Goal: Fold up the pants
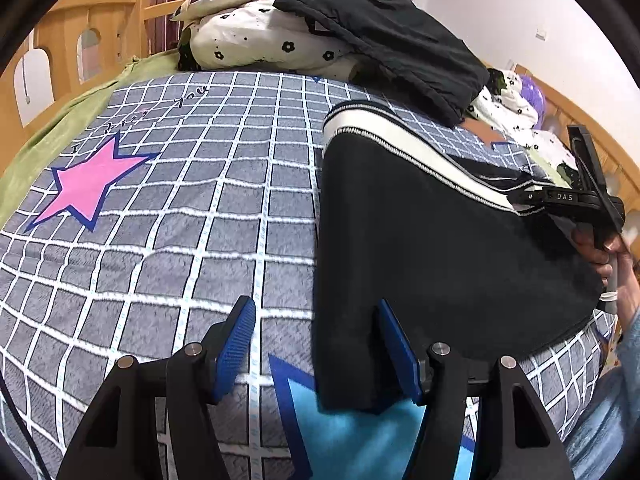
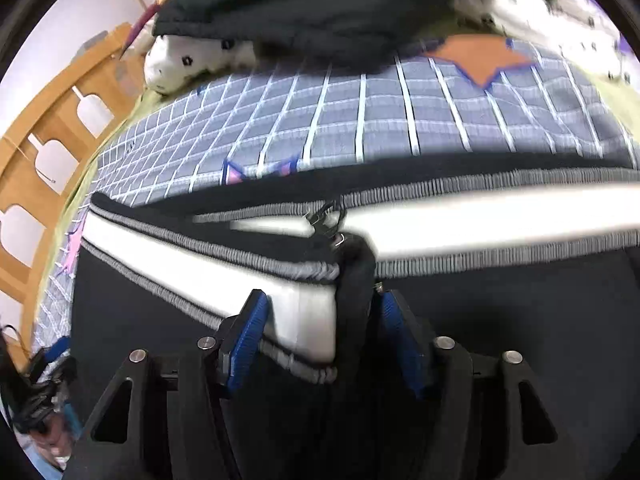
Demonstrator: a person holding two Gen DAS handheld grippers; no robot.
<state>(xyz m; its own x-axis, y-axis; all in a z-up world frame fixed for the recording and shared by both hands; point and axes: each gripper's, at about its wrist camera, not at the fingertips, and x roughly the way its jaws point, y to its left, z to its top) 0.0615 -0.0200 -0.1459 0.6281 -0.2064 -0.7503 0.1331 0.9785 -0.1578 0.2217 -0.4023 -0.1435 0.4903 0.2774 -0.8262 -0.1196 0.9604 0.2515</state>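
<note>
Left gripper (image 1: 318,344): jaws spread wide, ribbed blue pads (image 1: 236,354) on black linkage arms; the near hem of the pants (image 1: 440,248) lies between the pads, just beside the right-hand one, with nothing pinched; whether that pad touches the cloth cannot be told. Right gripper (image 2: 320,336): jaws spread about as far, straddling the waistband (image 2: 304,304) of the pants (image 2: 520,340), whose end sits in the gap; a pad on either side of it, contact not clear; in the left wrist view this gripper (image 1: 532,196) reaches the waistband at the pants' far right corner and the opening is not shown, with the person's hand (image 1: 600,256) on its grip.

Pants: black, matte, soft knit, lying flat on the bedspread (image 1: 180,220) in a broad rounded panel; waistband a white strip edged by grey ribbed elastic, with a small metal clasp (image 2: 326,220) at its middle fold.

Bedspread: fleecy grey with a white grid, a pink star (image 1: 90,186) left of the pants, a light-blue star (image 1: 348,432) under their near hem and an orange one (image 2: 478,58) beyond the waistband. Beyond the pants a heap of bedding: a white flower-print quilt (image 1: 264,44) with a dark garment (image 1: 384,44) draped over it. Wooden bed rail (image 1: 48,60) far left of the pants.
</note>
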